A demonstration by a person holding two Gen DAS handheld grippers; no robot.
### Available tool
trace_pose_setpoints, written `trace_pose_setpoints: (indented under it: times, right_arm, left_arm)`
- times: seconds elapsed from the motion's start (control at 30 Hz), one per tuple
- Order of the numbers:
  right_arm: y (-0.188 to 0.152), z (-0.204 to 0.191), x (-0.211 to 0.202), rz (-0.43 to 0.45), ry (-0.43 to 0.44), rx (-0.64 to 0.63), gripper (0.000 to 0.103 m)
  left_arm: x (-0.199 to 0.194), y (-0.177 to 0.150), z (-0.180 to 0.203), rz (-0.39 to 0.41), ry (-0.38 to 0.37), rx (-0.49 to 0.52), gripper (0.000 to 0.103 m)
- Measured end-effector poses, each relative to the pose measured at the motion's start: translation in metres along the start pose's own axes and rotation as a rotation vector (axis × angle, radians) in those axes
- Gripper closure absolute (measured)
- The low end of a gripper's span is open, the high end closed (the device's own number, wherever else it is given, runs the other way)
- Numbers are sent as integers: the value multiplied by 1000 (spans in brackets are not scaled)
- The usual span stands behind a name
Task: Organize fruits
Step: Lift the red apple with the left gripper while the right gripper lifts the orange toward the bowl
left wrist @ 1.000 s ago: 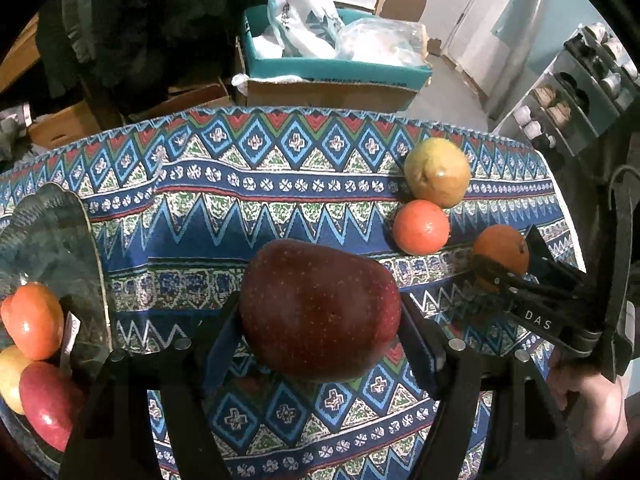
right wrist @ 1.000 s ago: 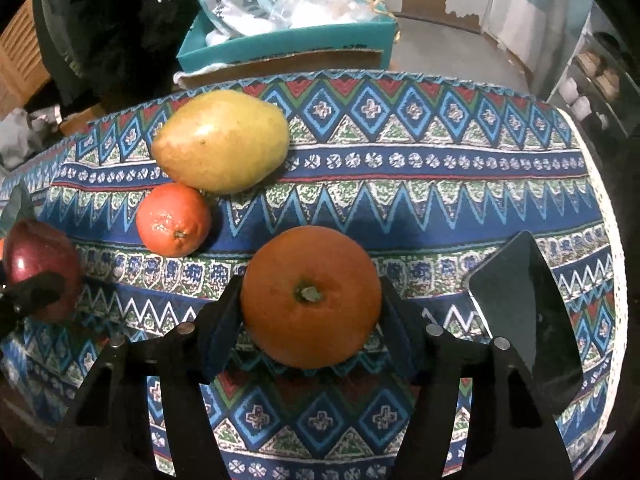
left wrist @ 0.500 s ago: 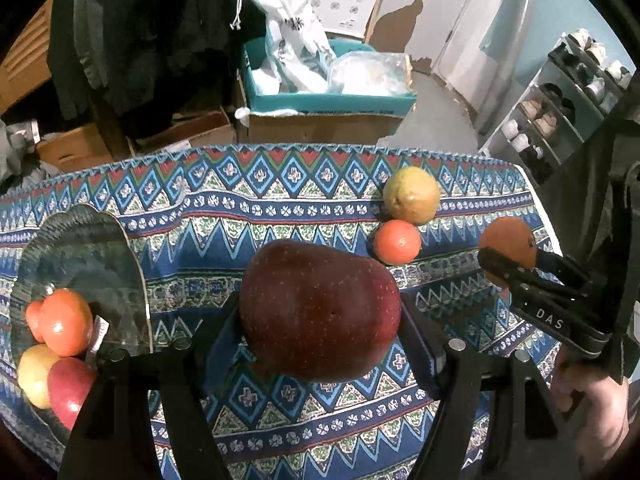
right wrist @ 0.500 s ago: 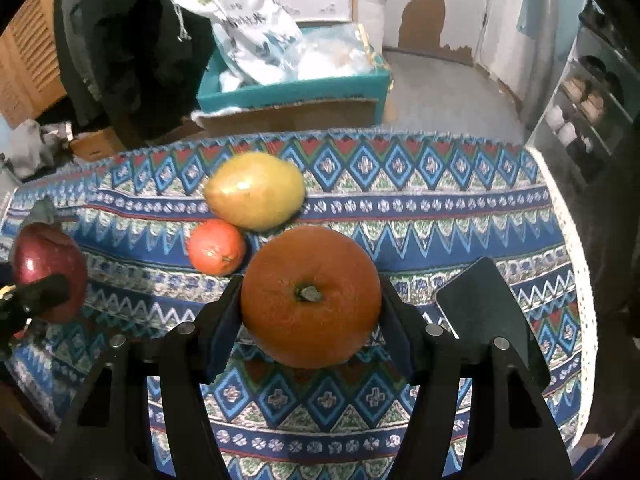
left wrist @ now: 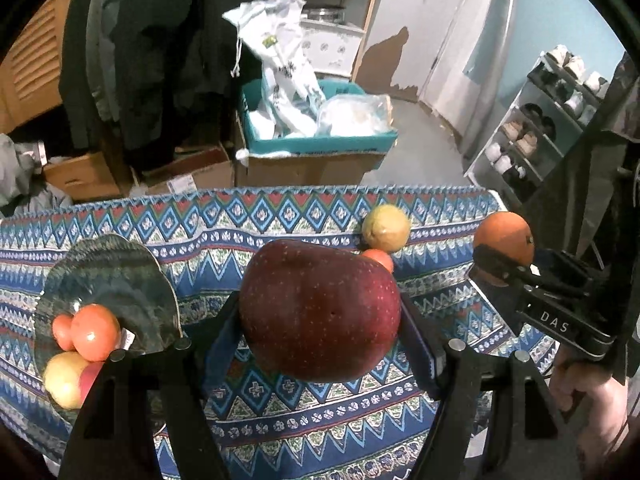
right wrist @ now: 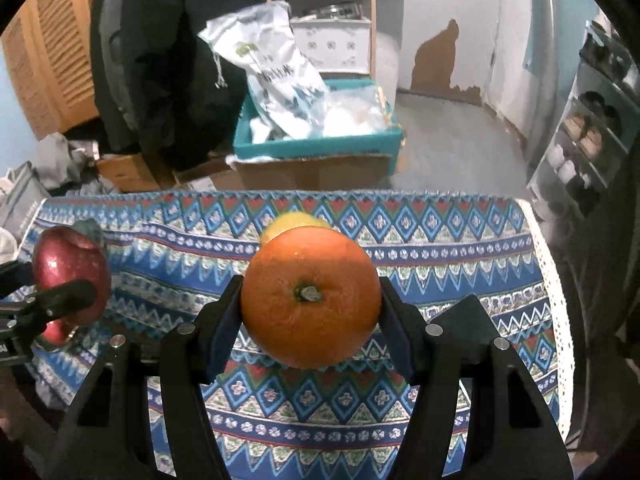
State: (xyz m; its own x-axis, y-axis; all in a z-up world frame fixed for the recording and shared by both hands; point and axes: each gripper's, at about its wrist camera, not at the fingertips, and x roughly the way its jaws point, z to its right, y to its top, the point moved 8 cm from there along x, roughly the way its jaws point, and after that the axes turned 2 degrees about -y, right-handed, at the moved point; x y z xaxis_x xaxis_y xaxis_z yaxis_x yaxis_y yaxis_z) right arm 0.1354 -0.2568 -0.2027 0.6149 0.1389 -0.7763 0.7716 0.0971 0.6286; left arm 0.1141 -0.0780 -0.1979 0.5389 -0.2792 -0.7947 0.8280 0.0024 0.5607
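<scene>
left tool (left wrist: 320, 316) angled down gripping red apple (left wrist: 320, 312), right tool (right wrist: 310, 300) likewise clamping orange (right wrist: 310, 296)

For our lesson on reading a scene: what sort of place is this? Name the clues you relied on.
Probably a lived-in home, perhaps an entry or storage corner: a shoe rack along the wall, cardboard boxes on the floor, dark coats hanging, and a patterned tablecloth holding fruit.

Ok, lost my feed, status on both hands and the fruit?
Left gripper shut on red apple. Right gripper shut on orange. Glass plate holds fruit. Path clear.
</scene>
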Motion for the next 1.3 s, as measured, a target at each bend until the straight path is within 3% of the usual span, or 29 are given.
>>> trace_pose_setpoints:
  times: [0.73,1.3]
  right_arm:
    - [26,-35,-71,132,82,-56,39]
    - [35,-78,-72,138,145,-103,39]
  left_arm:
    - [-64,9,7,121,-28,46,28]
    - [-81,9,-15,148,-11,21,28]
